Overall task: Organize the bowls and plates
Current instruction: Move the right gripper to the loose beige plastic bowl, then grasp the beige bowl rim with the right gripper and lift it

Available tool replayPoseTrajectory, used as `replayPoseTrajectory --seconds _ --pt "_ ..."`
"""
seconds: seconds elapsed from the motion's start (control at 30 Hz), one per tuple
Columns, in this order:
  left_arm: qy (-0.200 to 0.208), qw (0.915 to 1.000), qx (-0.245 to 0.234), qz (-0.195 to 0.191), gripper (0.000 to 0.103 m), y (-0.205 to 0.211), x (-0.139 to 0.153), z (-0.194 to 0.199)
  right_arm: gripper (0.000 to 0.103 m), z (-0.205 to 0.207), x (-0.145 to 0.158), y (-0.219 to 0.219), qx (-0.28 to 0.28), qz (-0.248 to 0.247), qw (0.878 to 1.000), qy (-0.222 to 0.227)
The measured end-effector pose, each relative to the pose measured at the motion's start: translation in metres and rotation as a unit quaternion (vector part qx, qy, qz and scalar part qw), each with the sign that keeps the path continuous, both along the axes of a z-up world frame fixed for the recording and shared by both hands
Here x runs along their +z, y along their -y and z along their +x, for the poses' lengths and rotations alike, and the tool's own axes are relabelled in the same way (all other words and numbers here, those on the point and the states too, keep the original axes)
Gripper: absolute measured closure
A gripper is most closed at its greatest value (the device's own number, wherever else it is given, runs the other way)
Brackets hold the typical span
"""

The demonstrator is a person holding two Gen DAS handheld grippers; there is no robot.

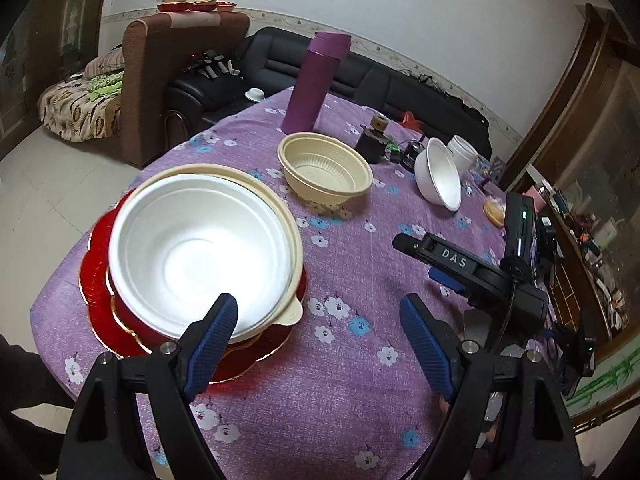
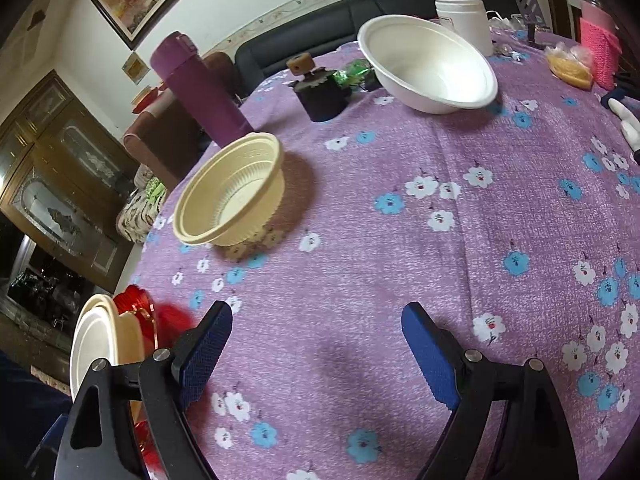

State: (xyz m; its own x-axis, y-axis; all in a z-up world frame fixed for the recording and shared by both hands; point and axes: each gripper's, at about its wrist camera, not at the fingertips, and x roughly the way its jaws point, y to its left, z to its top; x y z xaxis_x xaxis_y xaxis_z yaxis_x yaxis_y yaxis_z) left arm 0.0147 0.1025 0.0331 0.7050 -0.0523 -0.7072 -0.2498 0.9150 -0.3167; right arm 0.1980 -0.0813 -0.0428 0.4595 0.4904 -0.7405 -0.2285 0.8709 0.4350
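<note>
While both grippers hang above the floral purple tablecloth (image 2: 400, 220), neither holds anything: the left gripper (image 1: 318, 330) is spread wide beside the stack, and the right gripper (image 2: 316, 340) is spread wide over bare cloth. That stack sits at the table's left edge (a white foam bowl (image 1: 200, 252) nested in a cream bowl (image 1: 294, 236) on red plates (image 1: 96, 300)). Farther off, a ribbed cream bowl (image 1: 325, 168) stands near the purple flask (image 1: 316, 80), well apart from a second white bowl (image 2: 428, 66) tilted by a white jar (image 2: 464, 18).
</note>
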Motion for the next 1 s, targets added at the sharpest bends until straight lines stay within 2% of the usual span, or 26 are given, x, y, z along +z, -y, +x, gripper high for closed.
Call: replayPoseTrajectory --seconds 0.33,0.53,0.8,0.83,0.93,1.0 --pt "-0.014 0.9996 -0.021 0.013 0.020 0.009 -0.007 0.014 0.013 0.041 0.011 -0.010 0.002 -0.021 1.000 0.019" --pt "-0.019 0.9993 -0.025 0.018 0.020 0.007 -0.011 0.021 0.013 0.077 0.012 -0.034 0.007 0.004 1.000 -0.001" --pt "-0.027 0.9993 -0.019 0.016 0.020 0.000 -0.015 0.026 0.013 0.104 -0.002 -0.072 0.014 0.000 0.999 -0.034" --pt "-0.028 0.9993 -0.019 0.015 0.020 0.000 -0.016 0.027 0.015 0.106 -0.006 -0.074 0.013 0.002 0.999 -0.042" --pt "-0.032 0.9992 -0.020 0.011 0.020 0.000 -0.017 0.028 0.033 0.111 -0.017 -0.078 0.011 0.017 0.998 -0.067" --pt "-0.034 0.9991 -0.019 0.013 0.020 0.001 -0.018 0.028 0.037 0.111 -0.019 -0.077 0.004 0.026 0.997 -0.069"
